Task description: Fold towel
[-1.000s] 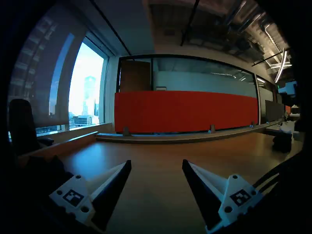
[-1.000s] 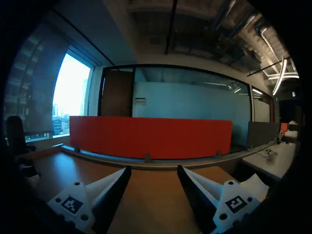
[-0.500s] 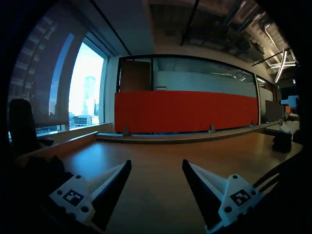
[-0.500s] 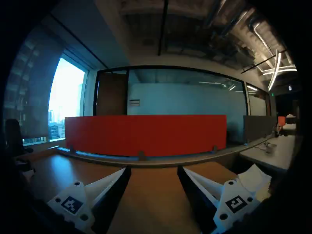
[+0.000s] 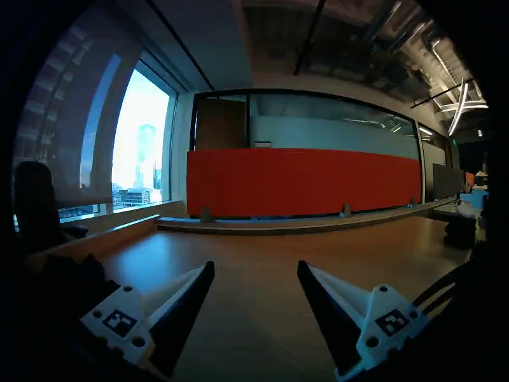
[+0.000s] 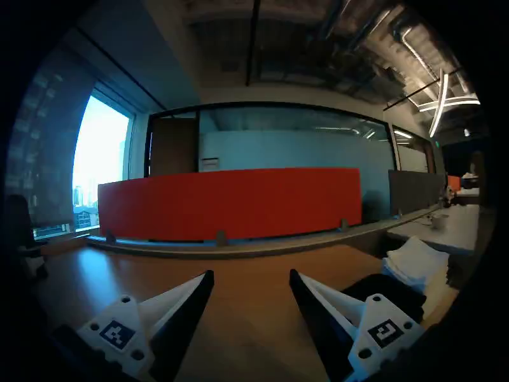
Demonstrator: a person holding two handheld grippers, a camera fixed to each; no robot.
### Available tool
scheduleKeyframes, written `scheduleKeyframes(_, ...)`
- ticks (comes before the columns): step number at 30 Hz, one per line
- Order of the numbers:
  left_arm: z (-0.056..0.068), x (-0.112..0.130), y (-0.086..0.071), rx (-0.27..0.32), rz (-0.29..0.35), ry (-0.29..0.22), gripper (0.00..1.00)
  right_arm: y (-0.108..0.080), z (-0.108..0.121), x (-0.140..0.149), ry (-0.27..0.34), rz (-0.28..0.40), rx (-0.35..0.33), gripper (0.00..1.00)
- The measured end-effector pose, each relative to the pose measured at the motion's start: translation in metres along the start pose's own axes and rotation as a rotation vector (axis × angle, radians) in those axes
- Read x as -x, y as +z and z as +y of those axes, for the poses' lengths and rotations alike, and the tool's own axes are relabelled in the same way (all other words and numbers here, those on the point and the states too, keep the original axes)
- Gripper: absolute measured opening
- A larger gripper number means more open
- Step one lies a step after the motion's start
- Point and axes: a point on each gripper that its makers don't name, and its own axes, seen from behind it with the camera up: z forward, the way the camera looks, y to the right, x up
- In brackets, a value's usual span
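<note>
Bench [image 5: 254, 239]: we see a long wooden top running under both grippers and out to a red partition at its far edge.
Red partition [image 6: 229, 204]: a low screen standing upright along the bench's far edge, with glass walling behind it.
Window [image 5: 140, 156]: a bright pane beyond the bench's left end, in the left gripper view.
Chair [image 5: 35, 204]: a dark seat back near the bench's left edge.
Stack of white towels [image 6: 417, 258]: folded and piled flat at the bench's right edge, in the right gripper view.
Dark cloth [image 6: 382, 290]: it lies just beside the stack, on its near side, partly behind the right gripper's finger; we cannot tell whether the two touch.
Dark object [image 5: 459, 232]: it sits at the bench's right edge in the left gripper view, too dim for us to identify.
Left gripper [image 5: 254, 263]: fingers spread apart with nothing between them, low over bare wood.
Right gripper [image 6: 251, 273]: fingers likewise apart and empty, with the towels off to its right.
</note>
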Motion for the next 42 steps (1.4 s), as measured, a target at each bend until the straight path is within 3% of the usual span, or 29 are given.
scheduleKeyframes(15,0.001,0.001,0.0,0.0,0.0,-0.001,0.97,0.003,-0.002,0.034,-0.055,-0.018,-0.007,0.92)
scheduleKeyframes(42,0.001,0.001,0.0,0.0,0.0,0.0,0.97,-0.004,-0.01,0.043,-0.055,-0.024,-0.035,0.92)
